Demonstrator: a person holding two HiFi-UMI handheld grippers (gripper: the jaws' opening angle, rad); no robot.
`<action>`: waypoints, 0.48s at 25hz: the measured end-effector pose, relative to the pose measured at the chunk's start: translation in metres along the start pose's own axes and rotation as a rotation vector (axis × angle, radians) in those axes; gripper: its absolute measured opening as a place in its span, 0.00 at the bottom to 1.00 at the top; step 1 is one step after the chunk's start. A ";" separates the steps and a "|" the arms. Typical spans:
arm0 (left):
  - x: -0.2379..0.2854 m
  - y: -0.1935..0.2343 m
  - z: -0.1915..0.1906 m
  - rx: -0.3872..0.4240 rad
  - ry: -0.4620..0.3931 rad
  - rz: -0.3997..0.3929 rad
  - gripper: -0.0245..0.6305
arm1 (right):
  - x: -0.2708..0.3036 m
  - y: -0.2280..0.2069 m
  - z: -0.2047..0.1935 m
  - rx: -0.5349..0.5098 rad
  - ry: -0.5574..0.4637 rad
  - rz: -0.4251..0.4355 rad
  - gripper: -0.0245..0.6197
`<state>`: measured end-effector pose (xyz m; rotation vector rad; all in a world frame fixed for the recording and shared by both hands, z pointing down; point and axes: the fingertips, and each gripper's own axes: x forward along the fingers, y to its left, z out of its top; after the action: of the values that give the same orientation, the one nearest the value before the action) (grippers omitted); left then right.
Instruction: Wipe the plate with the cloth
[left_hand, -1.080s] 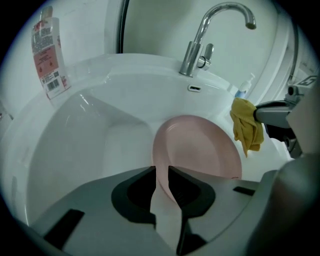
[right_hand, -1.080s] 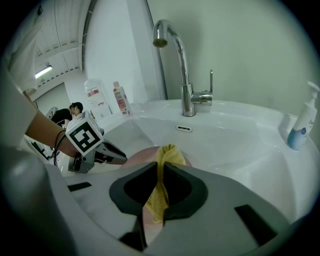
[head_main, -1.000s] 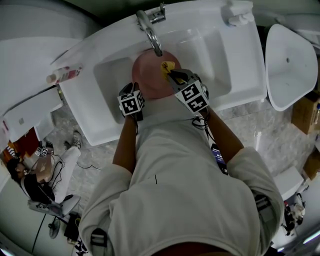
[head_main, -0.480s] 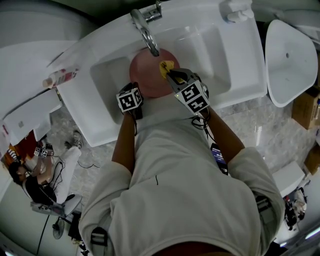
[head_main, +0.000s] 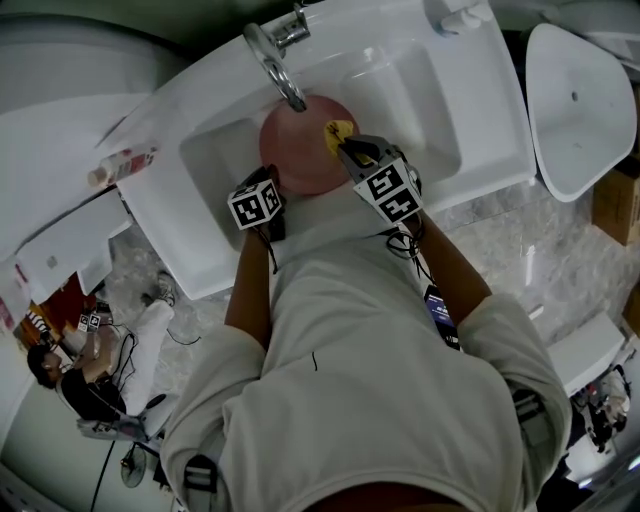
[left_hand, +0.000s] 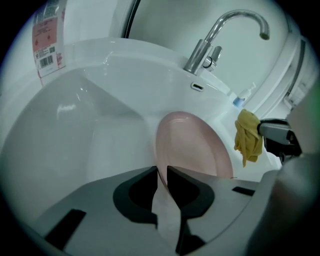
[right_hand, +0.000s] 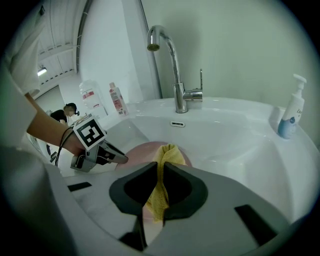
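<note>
A pink plate stands tilted inside the white sink, below the tap. My left gripper is shut on the plate's near rim; in the left gripper view the plate rises edge-on from between the jaws of that gripper. My right gripper is shut on a yellow cloth, which touches the plate's right side. In the right gripper view the cloth hangs from the jaws of the right gripper over the plate. The cloth also shows in the left gripper view.
A chrome tap arches over the basin. A soap pump bottle stands on the sink's right rim, and two bottles on the left ledge. A second white basin lies at the right. A person sits at lower left.
The cloth and right gripper have stayed on the plate's upper right with only a small shift. The head view has drifted slightly; the left gripper still holds the rim.
</note>
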<state>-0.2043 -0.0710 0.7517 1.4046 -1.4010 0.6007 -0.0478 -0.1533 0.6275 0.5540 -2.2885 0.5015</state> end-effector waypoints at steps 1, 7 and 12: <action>-0.003 -0.002 0.002 0.003 -0.005 -0.003 0.15 | 0.000 -0.001 0.001 0.003 -0.004 -0.004 0.10; -0.020 -0.011 0.013 0.014 -0.031 -0.021 0.15 | 0.000 0.001 0.005 0.007 -0.023 -0.011 0.10; -0.035 -0.021 0.026 0.057 -0.061 -0.024 0.15 | -0.002 -0.001 0.003 0.010 -0.023 -0.019 0.10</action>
<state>-0.1994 -0.0835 0.7052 1.4941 -1.4231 0.5913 -0.0474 -0.1546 0.6241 0.5893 -2.3018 0.4996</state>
